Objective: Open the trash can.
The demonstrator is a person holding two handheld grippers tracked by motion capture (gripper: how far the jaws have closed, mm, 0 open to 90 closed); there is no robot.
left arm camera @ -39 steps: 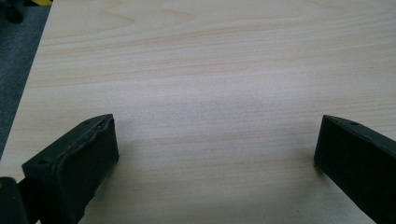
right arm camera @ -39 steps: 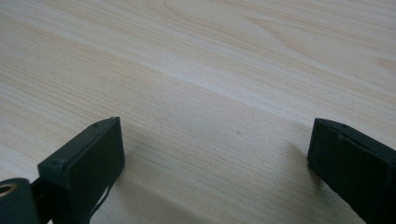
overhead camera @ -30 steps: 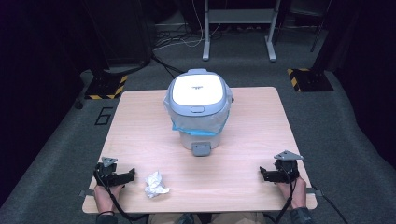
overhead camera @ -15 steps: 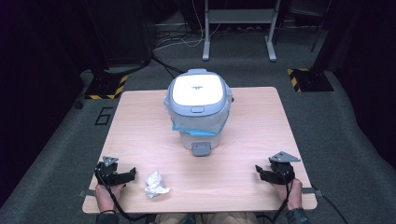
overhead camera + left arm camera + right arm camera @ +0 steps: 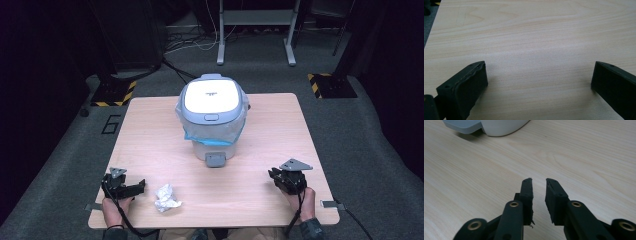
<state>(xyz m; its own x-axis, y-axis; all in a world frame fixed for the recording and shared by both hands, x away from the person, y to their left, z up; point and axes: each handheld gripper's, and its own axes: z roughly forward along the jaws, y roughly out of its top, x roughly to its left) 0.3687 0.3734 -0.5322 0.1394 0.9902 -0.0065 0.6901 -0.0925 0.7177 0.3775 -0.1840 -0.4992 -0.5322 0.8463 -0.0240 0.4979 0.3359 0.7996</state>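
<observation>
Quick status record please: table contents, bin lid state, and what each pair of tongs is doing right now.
table: light wood
bin: centre of table, lid shut, blue liner bunched under the rim
pedal: at bin's near base, untouched
crumpled paper: on table, near left tongs, not touched
left tongs: jaws wide apart, nothing between, low over the table
right tongs: jaws have just been closing, narrow gap, nothing between, pointing toward bin

In the right gripper view, our right hand-held gripper (image 5: 539, 181) has just been closing: its two black jaws stand nearly together with a narrow gap and nothing between them. Below lies the pale wooden desk (image 5: 586, 157). At the top edge we see the white bin's base (image 5: 501, 126) and its grey-blue pedal (image 5: 464, 125).
</observation>
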